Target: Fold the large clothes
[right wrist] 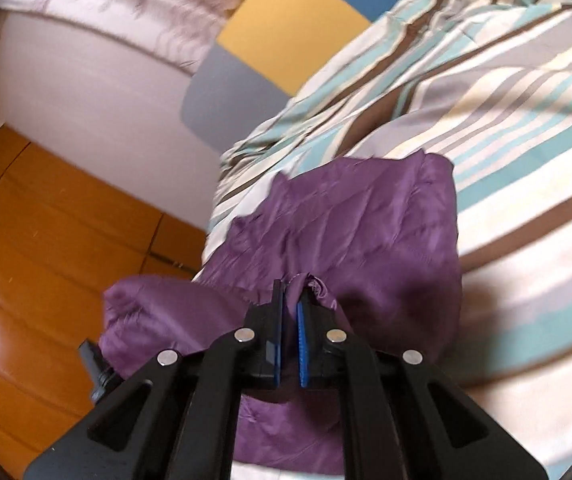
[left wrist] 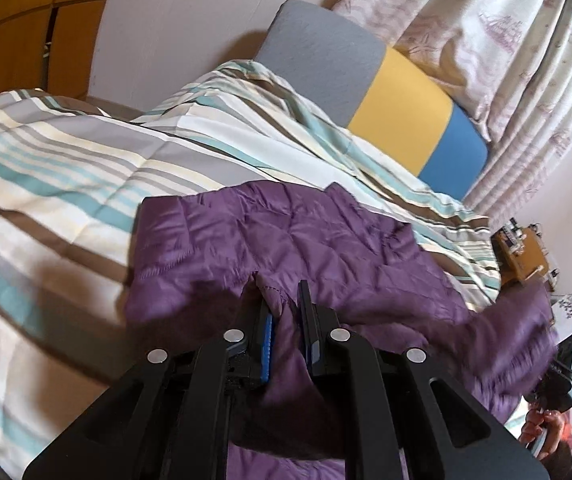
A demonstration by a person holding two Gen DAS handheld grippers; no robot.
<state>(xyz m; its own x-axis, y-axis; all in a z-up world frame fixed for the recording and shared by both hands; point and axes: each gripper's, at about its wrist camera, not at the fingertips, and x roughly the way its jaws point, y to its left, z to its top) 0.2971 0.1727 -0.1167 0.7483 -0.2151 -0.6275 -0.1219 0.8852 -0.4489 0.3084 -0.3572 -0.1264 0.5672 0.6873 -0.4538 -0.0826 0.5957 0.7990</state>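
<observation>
I have the purple quilted jacket point(left wrist: 294, 248) pinched in both grippers, and it lies across the striped duvet point(left wrist: 45, 152) of the bed, its far part spread flat toward the headboard cushion point(left wrist: 402, 120) while the near part lifts up into my hold. My left gripper point(left wrist: 283, 304) is clamped on a bunched ridge of the fabric, which fills the gap between the fingers. My right gripper point(right wrist: 290, 300) is closed almost fully on a thinner gathered edge, with a small puckered knot of cloth poking out beside the blue pad.

In the left wrist view the right side of the jacket trails off the bed's edge toward my other hand point(left wrist: 542, 432), and it looks blurred, so I judge it is in motion. In the right wrist view a puffed sleeve or corner point(right wrist: 145, 312) hangs loose over the orange floor point(right wrist: 45, 240), beyond the bed's side.

The jacket seems light and padded, soft enough to drape but springy, so I expect folds to puff back open unless pressed down. The shell is shiny and probably slick; a shallow pinch could slide off. I would hold at stitched seams or hems, where the cloth is thicker and gives the pads something to bite. The hanging part may drag the rest off the bed if I let go of it early.
</observation>
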